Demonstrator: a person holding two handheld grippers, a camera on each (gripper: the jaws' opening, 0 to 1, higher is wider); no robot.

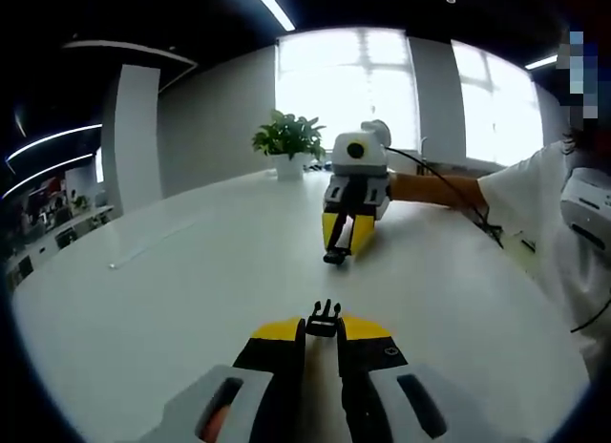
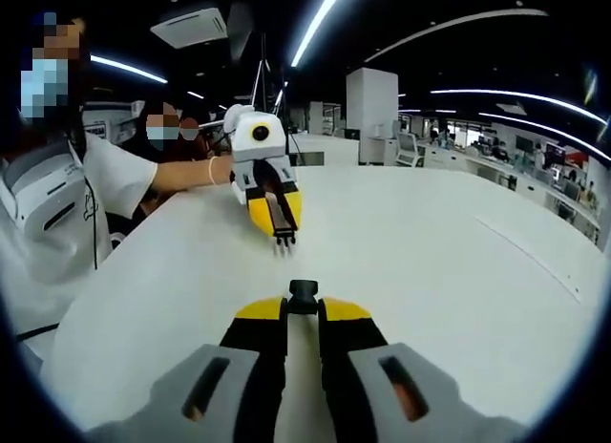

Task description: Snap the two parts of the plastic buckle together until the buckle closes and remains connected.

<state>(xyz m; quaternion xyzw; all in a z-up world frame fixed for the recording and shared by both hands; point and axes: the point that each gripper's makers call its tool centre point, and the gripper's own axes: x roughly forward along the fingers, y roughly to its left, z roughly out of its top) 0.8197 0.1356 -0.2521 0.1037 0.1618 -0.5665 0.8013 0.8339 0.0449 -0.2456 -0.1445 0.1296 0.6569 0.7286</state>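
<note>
While facing, each hand-held gripper (image 1: 324,326) (image 2: 303,305) clasps buckle half (image 1: 324,319) (image 2: 303,294)

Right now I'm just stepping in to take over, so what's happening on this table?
A person holds a yellow-and-black two-jaw gripper in each hand over a white table. The left gripper is shut on the black pronged plastic buckle half; the right gripper is shut on the black plastic buckle socket half. The two halves face each other across a gap above the tabletop and are not yet joined. A potted green plant stands at the far edge.
</note>
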